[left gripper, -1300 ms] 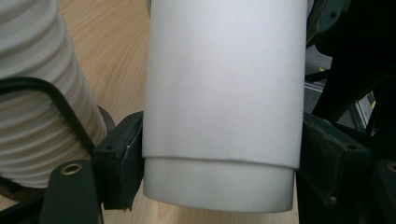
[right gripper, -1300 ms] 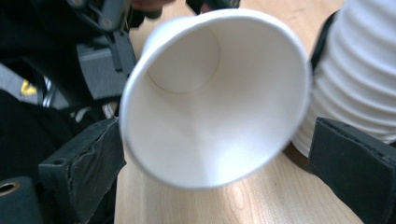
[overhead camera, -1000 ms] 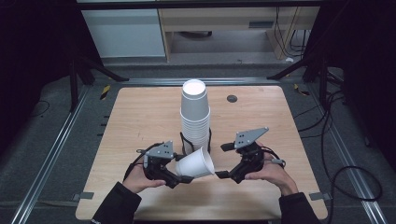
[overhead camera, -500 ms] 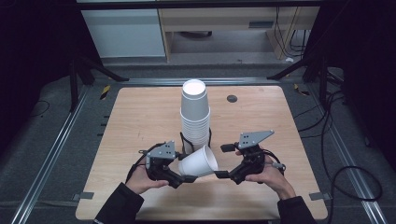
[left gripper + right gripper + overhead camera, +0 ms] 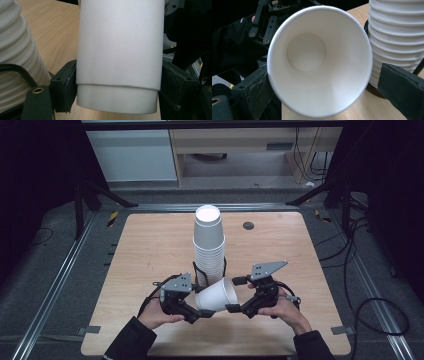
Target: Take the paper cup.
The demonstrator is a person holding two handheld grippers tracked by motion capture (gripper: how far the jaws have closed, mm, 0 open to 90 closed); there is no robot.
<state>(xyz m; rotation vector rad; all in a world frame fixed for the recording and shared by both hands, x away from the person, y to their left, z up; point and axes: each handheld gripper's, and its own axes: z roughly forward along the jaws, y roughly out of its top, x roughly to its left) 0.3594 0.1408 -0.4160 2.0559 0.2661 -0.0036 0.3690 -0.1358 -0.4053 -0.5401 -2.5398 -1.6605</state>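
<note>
An empty white paper cup lies sideways, pinched by the left gripper, right gripper jaws spread around its rim, beside a tall cup stack on a wooden table.

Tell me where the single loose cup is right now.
In the high view the loose cup lies tipped sideways near the table's front edge, just in front of the cup stack, clamped by the left gripper with the right gripper at its open mouth.

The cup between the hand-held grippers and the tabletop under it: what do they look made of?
The cup looks like matte white paper: thin rolled rim, a seam at its base band, no gloss. A coating can't be ruled out. The tabletop looks like light wood or wood-look laminate, with visible grain lines and a dull sheen.
</note>
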